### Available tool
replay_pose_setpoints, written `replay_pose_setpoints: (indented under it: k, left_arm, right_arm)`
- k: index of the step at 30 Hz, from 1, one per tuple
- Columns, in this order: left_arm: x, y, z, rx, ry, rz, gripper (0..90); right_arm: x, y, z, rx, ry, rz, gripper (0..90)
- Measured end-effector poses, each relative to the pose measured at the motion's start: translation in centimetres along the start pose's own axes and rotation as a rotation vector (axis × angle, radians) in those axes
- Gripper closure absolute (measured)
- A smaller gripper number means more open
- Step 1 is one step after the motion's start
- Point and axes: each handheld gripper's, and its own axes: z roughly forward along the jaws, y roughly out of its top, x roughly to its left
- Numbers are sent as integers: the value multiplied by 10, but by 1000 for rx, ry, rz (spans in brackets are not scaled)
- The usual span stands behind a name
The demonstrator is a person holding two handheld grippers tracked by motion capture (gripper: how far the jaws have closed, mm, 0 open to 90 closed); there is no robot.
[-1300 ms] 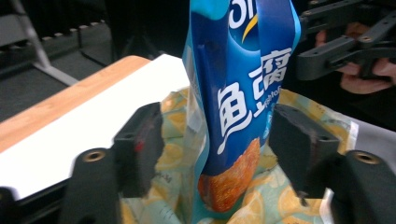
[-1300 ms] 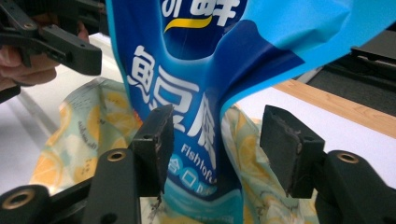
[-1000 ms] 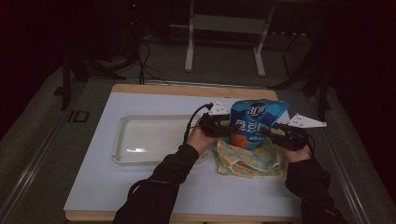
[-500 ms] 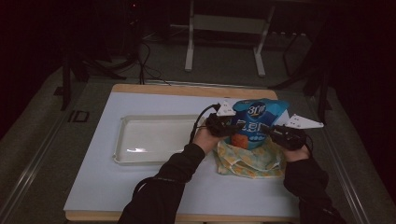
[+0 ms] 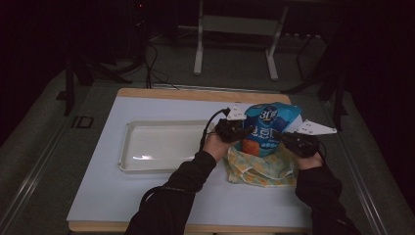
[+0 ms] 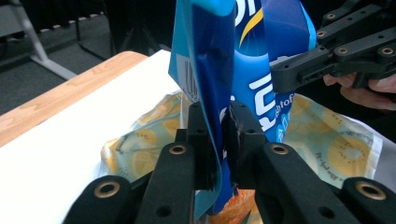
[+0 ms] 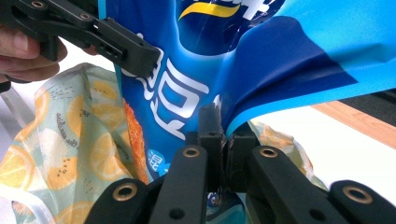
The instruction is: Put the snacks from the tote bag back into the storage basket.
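A blue snack bag stands upright at the right of the table, held between both grippers over a lemon-print cloth bag. My left gripper is shut on the snack bag's left edge, which is pinched between the jaws. My right gripper is shut on its right edge, the foil folded between the jaws. The lemon-print bag lies flat on the table beneath. The other gripper's jaw crosses each gripper view.
A clear shallow tray lies left of centre on the white tabletop. A wooden strip runs along the far table edge. Metal stand legs rise on the dark floor behind.
Both hands have shifted slightly to the right and inward with the snack bag. The bag stands a little more upright over the lemon-print bag.
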Motion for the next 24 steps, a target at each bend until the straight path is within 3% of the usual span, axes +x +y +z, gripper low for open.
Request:
replay_pose_setpoints:
  k: [4, 24]
  left_arm:
    - [-2, 1, 0, 4, 16, -3, 853]
    - [-5, 19, -8, 1, -2, -21, 886]
  right_arm:
    - [2, 1, 0, 9, -5, -4, 888]
    - [0, 16, -11, -2, -5, -17, 891]
